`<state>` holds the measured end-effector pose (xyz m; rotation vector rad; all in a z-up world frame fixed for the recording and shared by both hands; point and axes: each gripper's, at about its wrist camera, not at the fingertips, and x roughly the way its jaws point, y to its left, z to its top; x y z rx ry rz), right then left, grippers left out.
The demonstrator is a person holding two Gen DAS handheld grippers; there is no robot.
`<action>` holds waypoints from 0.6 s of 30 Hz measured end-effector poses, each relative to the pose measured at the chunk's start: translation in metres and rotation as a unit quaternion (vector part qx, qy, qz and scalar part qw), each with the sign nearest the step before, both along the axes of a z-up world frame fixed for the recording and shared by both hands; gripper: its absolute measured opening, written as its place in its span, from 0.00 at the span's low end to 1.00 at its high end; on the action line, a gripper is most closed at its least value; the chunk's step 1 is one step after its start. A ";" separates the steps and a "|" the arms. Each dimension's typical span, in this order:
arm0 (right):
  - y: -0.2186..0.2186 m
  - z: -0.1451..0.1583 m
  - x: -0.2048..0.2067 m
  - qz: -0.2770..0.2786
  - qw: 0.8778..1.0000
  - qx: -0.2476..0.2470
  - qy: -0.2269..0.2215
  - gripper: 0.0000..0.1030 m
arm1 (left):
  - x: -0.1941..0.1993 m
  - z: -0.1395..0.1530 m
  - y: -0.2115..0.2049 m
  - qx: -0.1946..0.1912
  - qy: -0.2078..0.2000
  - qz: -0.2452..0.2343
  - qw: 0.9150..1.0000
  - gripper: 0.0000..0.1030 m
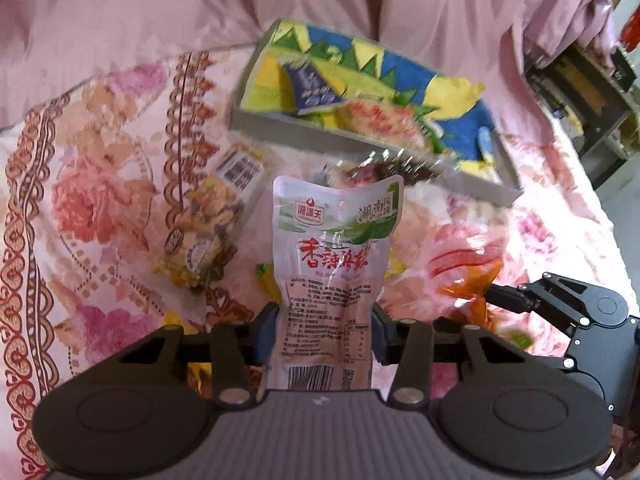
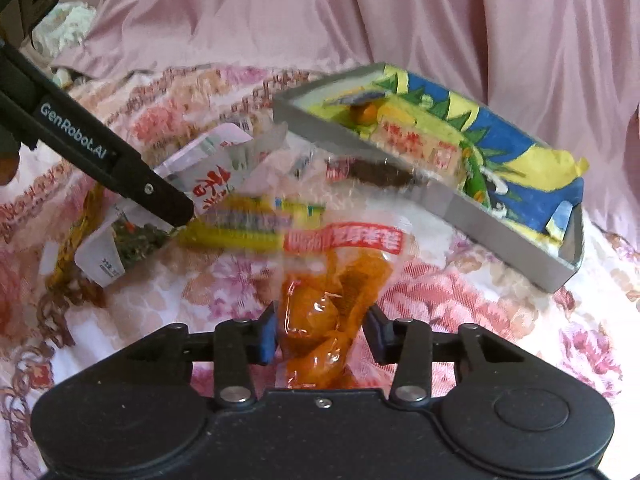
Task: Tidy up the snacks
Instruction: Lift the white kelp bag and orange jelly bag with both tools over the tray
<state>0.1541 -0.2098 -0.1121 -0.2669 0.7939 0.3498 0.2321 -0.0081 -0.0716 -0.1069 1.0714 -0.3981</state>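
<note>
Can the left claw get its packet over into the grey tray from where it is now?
Probably yes. The left claw grips the white packet, and the grey tray lies just beyond, open-topped, holding few packets. Only loose snacks lie between, low on the cloth.

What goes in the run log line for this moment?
left gripper: shut on white packet | right gripper: shut on orange packet | tray: some snacks inside | loose snacks on bedspread

White snack pouch (image 1: pixel 334 268) and orange snack pouch (image 2: pixel 320 312), both claw-clamped, near grey tray (image 1: pixel 304 130).

Pink floral bedspread (image 1: pixel 100 200), grey tray (image 2: pixel 440 200), orange snack pouch (image 2: pixel 324 308).
</note>
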 end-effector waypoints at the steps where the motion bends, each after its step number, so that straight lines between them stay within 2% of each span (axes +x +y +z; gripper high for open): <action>1: -0.001 0.004 -0.001 -0.002 1.000 0.005 -0.006 0.39 | -0.001 0.003 0.000 -0.003 -0.006 -0.002 1.000 0.49; 2: -0.001 0.007 -0.002 -0.002 1.000 0.013 -0.010 0.33 | -0.003 0.005 0.000 -0.010 -0.013 -0.003 1.000 0.49; 8: -0.002 0.016 -0.007 -0.012 0.999 0.022 -0.030 0.33 | -0.005 0.013 0.000 -0.046 -0.028 -0.007 0.998 0.49; 18: -0.009 0.029 -0.010 -0.027 0.996 0.038 -0.069 0.33 | -0.005 0.019 0.004 -0.068 -0.056 0.015 0.996 0.49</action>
